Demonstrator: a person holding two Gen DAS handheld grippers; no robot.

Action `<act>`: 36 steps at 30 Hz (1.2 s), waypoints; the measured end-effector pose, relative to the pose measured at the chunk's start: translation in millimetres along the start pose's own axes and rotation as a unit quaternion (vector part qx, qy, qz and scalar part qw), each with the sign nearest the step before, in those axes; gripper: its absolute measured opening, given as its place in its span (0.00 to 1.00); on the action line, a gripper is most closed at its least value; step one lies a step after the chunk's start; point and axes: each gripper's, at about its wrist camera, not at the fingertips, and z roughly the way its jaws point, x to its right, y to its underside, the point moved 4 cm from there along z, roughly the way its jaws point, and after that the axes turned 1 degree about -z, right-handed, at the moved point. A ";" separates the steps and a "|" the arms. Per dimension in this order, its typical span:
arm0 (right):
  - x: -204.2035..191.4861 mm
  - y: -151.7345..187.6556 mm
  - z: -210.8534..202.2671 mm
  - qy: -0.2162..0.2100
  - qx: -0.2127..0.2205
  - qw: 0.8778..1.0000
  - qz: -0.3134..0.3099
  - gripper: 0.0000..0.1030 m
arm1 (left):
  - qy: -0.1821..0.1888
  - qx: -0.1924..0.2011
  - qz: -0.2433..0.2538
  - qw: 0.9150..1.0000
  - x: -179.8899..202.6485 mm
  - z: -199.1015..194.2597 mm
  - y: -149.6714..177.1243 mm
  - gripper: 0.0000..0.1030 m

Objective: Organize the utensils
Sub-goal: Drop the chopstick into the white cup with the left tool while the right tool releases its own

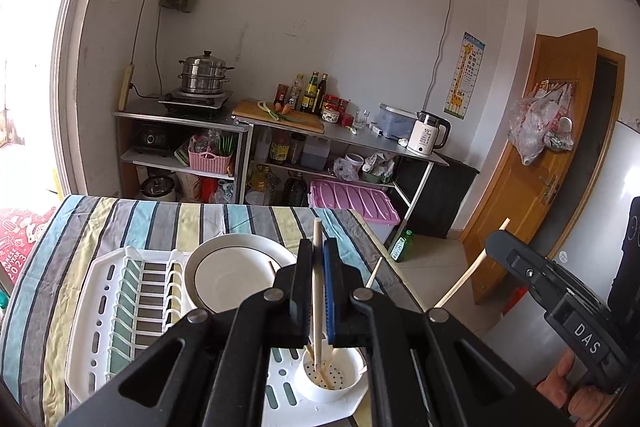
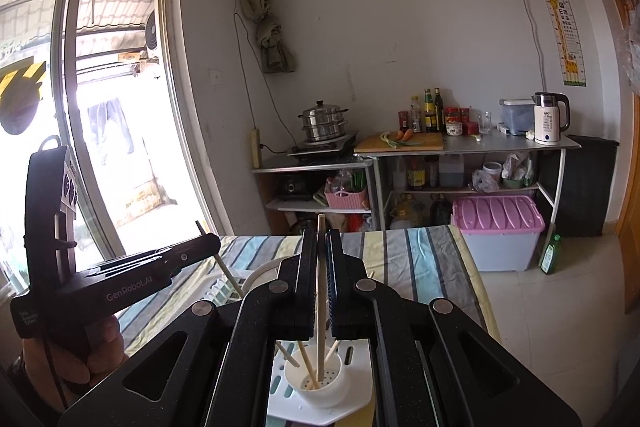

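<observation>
1. White perforated cup [image 1: 330,373] at the near corner of the white dish rack [image 1: 120,311] holds several loose chopsticks, leaning.
2. Left gripper [image 1: 318,267] clamped on one chopstick [image 1: 317,291]; long axis near upright, lower end over the cup.
3. Right gripper [image 2: 320,259] likewise closed on a chopstick [image 2: 321,291], upright above the cup.
4. White plate [image 1: 236,273] stands in the rack.
5. Striped cloth covers the tabletop [image 1: 160,219]; kitchen shelves [image 1: 280,147] along the far wall.

On the table [image 1: 120,215], the plate [image 1: 224,267] sits right of the rack [image 1: 132,291]; the cup [image 2: 316,387] holds chopsticks [image 2: 308,367], apparently at the rack's near corner.
</observation>
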 end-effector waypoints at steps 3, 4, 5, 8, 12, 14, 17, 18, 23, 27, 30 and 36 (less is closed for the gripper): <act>3.1 8.2 13.7 0.001 -0.013 1.000 0.001 0.04 | -0.003 -0.016 -0.010 1.000 -4.9 11.3 5.2 0.05; 4.2 12.0 18.4 0.002 -0.018 1.000 0.002 0.04 | -0.003 -0.020 -0.013 1.000 -7.8 15.0 6.6 0.05; 5.8 15.7 22.0 0.003 -0.024 1.000 0.003 0.04 | -0.004 -0.025 -0.017 1.000 -9.9 18.6 8.1 0.05; 12.4 27.1 34.9 0.006 -0.042 0.999 0.010 0.04 | -0.006 -0.039 -0.025 0.999 -16.0 28.9 14.1 0.05; 21.6 39.2 47.2 0.014 -0.061 0.998 0.016 0.04 | -0.008 -0.059 -0.032 0.998 -20.8 40.2 22.5 0.06; 26.2 42.6 51.7 0.015 -0.069 0.997 0.021 0.04 | -0.013 -0.069 -0.032 0.997 -22.5 45.9 26.3 0.06; 31.0 40.5 53.9 0.016 -0.070 0.997 0.024 0.04 | -0.015 -0.078 -0.032 0.996 -24.3 52.1 31.5 0.07; 31.9 40.3 54.0 0.017 -0.071 0.997 0.024 0.04 | -0.017 -0.079 -0.031 0.996 -24.2 53.0 32.4 0.07; 33.7 39.3 54.8 0.019 -0.078 0.996 0.027 0.05 | -0.023 -0.083 -0.030 0.996 -28.5 57.6 31.5 0.07; 33.6 39.2 49.6 0.018 -0.076 0.997 0.028 0.14 | -0.029 -0.085 -0.027 0.996 -29.1 55.0 33.5 0.09; 33.7 40.0 44.2 0.019 -0.075 0.997 0.024 0.15 | -0.030 -0.087 -0.026 0.995 -31.1 51.6 36.7 0.14; 28.2 46.4 18.3 0.016 -0.068 0.997 0.017 0.15 | -0.036 -0.082 -0.020 0.996 -35.5 30.5 48.7 0.17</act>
